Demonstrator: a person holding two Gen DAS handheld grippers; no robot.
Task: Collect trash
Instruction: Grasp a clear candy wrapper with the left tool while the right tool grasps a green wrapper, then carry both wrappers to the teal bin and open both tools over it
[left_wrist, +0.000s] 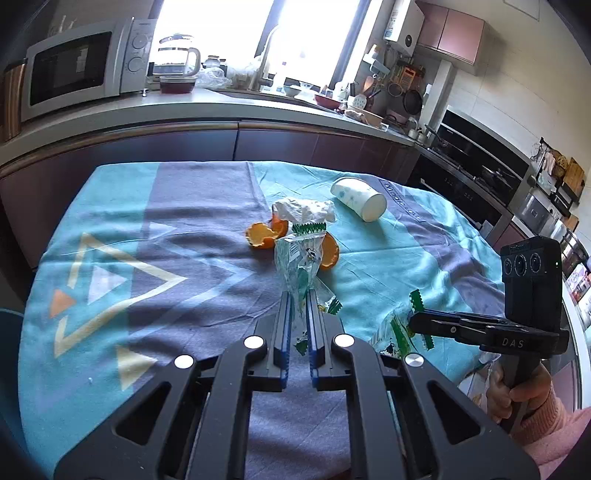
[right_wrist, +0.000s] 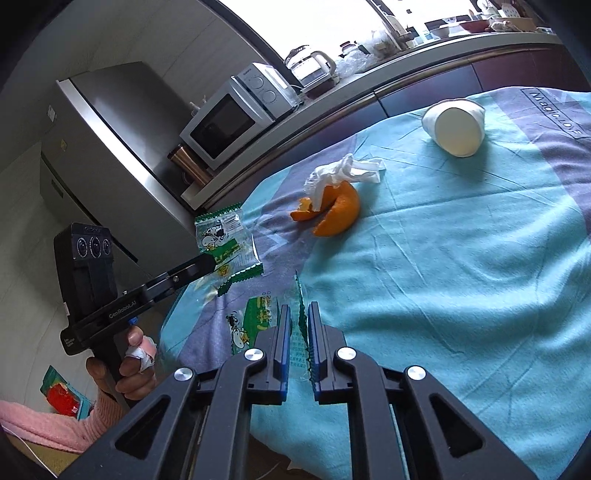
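Note:
My left gripper (left_wrist: 298, 295) is shut on a clear snack wrapper with green print (left_wrist: 301, 258), which stands up between its fingers; the right wrist view shows that gripper (right_wrist: 210, 264) and its wrapper (right_wrist: 221, 236) beyond the table's left edge. My right gripper (right_wrist: 298, 306) is shut on a second, similar wrapper (right_wrist: 258, 317); in the left wrist view it (left_wrist: 412, 321) holds that wrapper (left_wrist: 395, 332) low over the cloth. Orange peel (left_wrist: 264, 234) (right_wrist: 340, 214), a crumpled tissue (left_wrist: 306, 208) (right_wrist: 343, 170) and a tipped white paper cup (left_wrist: 358, 199) (right_wrist: 456, 125) lie on the table.
A teal and purple cloth (left_wrist: 184, 221) covers the table. Behind it runs a kitchen counter (left_wrist: 184, 110) with a microwave (left_wrist: 81, 66) and a kettle (left_wrist: 177, 55). A steel fridge (right_wrist: 110, 147) stands left and a stove (left_wrist: 480, 162) right. A red packet (right_wrist: 61, 397) lies on the floor.

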